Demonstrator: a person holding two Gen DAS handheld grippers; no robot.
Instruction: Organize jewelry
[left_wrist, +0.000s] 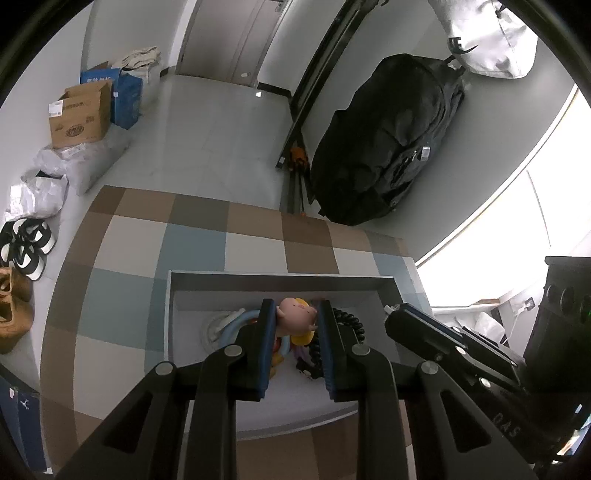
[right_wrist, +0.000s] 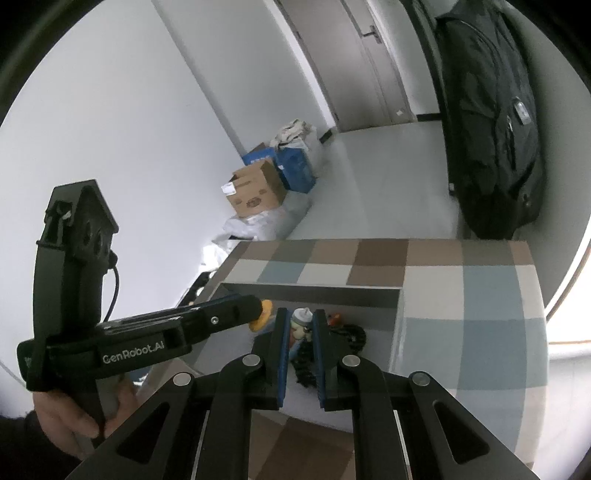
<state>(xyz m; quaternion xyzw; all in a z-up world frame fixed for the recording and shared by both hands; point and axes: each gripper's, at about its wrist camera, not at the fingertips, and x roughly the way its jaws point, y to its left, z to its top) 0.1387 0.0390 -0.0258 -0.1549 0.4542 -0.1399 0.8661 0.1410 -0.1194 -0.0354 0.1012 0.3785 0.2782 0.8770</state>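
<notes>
Jewelry pieces lie heaped in a shallow grey tray on the checkered bench. The left gripper hangs over the heap, jaws nearly closed and gripping nothing, a pink pig charm showing in the narrow gap. The right gripper, likewise almost closed and empty, hovers just beside it above a black coiled band. Beyond the bench stand a black bag and cardboard boxes.
</notes>
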